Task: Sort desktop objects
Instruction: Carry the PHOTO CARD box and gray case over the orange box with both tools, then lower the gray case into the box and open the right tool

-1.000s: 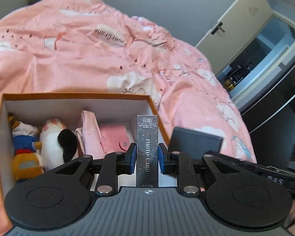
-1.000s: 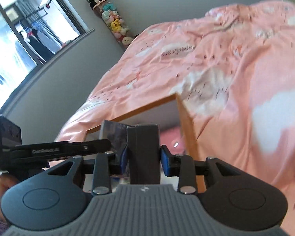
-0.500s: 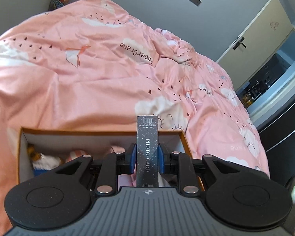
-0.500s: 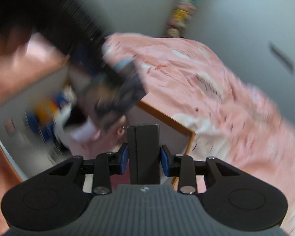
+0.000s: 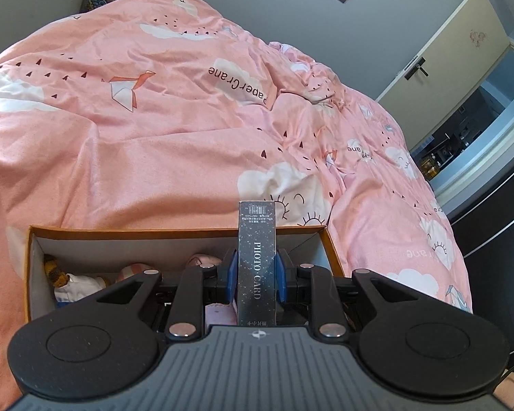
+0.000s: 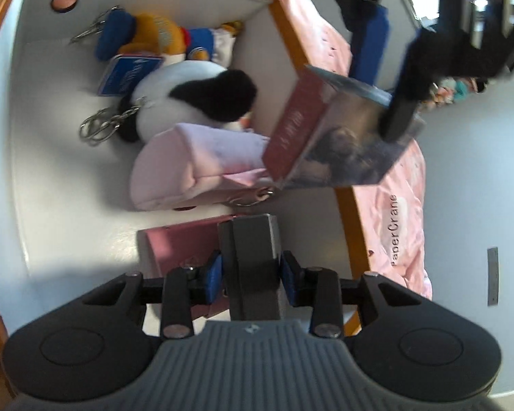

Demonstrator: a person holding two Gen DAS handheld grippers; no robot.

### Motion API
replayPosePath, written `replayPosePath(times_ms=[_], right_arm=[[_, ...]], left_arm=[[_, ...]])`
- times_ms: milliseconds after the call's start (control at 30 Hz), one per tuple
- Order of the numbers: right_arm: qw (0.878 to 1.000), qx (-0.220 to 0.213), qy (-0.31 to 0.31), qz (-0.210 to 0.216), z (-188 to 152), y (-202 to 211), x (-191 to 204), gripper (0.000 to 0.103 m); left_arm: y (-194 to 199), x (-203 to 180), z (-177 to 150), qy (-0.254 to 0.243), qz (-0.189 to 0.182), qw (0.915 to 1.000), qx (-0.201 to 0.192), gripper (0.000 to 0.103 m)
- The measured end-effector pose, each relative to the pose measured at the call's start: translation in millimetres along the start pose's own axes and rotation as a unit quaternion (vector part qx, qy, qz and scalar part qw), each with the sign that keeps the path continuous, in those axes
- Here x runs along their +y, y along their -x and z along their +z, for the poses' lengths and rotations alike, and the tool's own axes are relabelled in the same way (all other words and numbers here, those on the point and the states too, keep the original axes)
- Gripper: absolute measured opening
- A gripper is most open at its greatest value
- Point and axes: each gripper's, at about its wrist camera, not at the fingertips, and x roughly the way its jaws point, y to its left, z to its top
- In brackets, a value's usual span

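A: Left gripper (image 5: 257, 270), status?

B: Clenched on the photo card box (image 5: 257, 239). Blue pads press on both long sides and the box stands upright between them, label facing the camera. Gripping the narrow sides keeps it from twisting.

A: Where is it compared with the cardboard box (image 5: 154, 230)?

B: Over the near right part of the opening, not inside yet. The right wrist view shows the same photo card box hanging tilted above the pink pouch (image 6: 181, 171), clear of the bottom.

A: Right gripper (image 6: 252, 272)?

B: A grey box (image 6: 253, 246) is between its jaws, which have just been opening. I can't tell whether the pads press on it. Looks like a release, my guess.

A: Why there?

B: That's the free patch. The grey box sits low inside the cardboard box, over the flat pink case (image 6: 178, 243) at the near end. The far end is taken.

A: Taken by what?

B: Duck toy (image 6: 154, 34) in the far corner, black-and-white plush (image 6: 188, 96) touching it, key rings (image 6: 102, 123) just beside, then the pouch against the plush. Soft things are packed at one end, so the boxes go at the other.

A: Progress?

B: Late stage, I'd judge: four things in, two boxes going in. The cardboard box rests on the pink bedspread (image 5: 154, 120), a soft base, so it may wobble.

A: Risk?

B: The two grippers are crowded over one opening. The photo card box could clip the right rim or land on the pouch and tip.
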Motion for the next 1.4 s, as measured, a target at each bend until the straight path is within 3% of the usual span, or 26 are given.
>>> replayPosePath(times_ms=[233, 400, 467, 533, 633, 700, 800, 967, 1200, 1300, 1400], right_arm=[[0.996, 0.003, -0.065, 0.066, -10, 2, -26, 0.050], [0.978, 0.018, -0.162, 0.127, -25, 6, -62, 0.052], [0.962, 0.028, -0.220, 0.161, -30, 8, -78, 0.047], [0.931, 0.046, -0.293, 0.213, -39, 0, -102, 0.023], [0.887, 0.076, -0.361, 0.276, -44, -8, -114, 0.019], [0.880, 0.099, -0.359, 0.295, -42, -16, -110, 0.019], [0.878, 0.124, -0.351, 0.302, -18, -21, -86, 0.019], [0.860, 0.183, -0.383, 0.283, -17, -44, -70, 0.019], [0.845, 0.160, -0.444, 0.253, -24, -57, -86, 0.013], [0.814, 0.164, -0.487, 0.269, -35, -67, -94, 0.011], [0.818, 0.156, -0.481, 0.272, -37, -65, -94, 0.012]], left_arm=[[-4, 3, -2, 0.004, -0.011, 0.9999, 0.004, 0.026], [-1, 9, -3, 0.009, -0.018, 0.9998, 0.005, 0.026], [0, 10, -4, 0.008, -0.023, 0.9997, 0.005, 0.026], [2, 11, -5, 0.009, -0.025, 0.9997, 0.001, 0.026], [5, 13, -5, 0.012, -0.027, 0.9996, -0.001, 0.026], [7, 14, -5, 0.015, -0.029, 0.9995, -0.002, 0.026], [9, 15, -6, 0.017, -0.030, 0.9994, -0.003, 0.026], [12, 18, -7, 0.018, -0.034, 0.9992, 0.000, 0.026], [9, 21, -6, 0.026, -0.039, 0.9989, 0.000, 0.026], [5, 20, -6, 0.028, -0.040, 0.9988, 0.002, 0.026], [0, 19, -5, 0.033, -0.047, 0.9983, 0.005, 0.026]])
